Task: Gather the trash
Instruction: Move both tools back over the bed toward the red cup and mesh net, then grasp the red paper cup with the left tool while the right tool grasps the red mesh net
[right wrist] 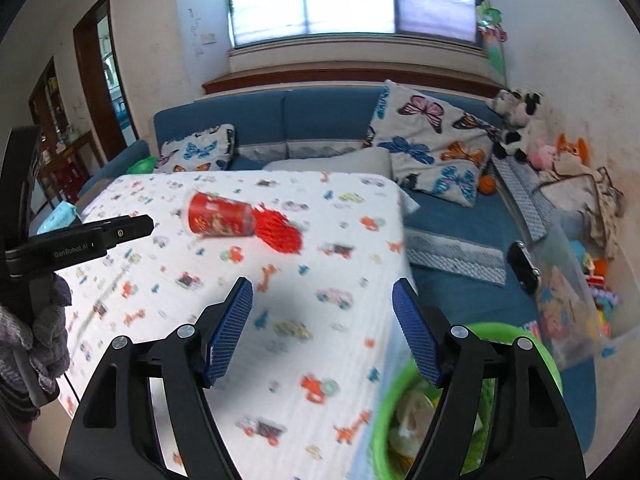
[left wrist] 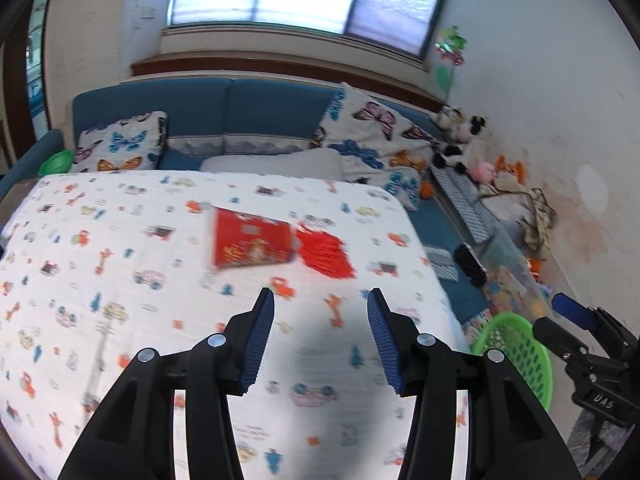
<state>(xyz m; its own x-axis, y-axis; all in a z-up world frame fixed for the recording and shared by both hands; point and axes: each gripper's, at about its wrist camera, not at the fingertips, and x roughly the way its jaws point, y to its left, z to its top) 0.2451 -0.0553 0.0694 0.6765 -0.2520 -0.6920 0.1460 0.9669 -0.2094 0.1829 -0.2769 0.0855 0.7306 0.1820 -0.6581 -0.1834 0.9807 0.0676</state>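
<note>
red cup (left wrist: 251,243) lying (blurred), tongs (left wrist: 321,340) open

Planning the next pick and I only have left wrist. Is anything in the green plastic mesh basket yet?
Observer: Yes. In right wrist, the green plastic mesh basket holds pale crumpled scraps.
Operator: Right claw free?
Observer: The right claw is open, with nothing between its pads.
Operator: Anything past the table's left side?
Observer: A light blue soft packet sits beside the far left corner of the cloth-covered table.
</note>
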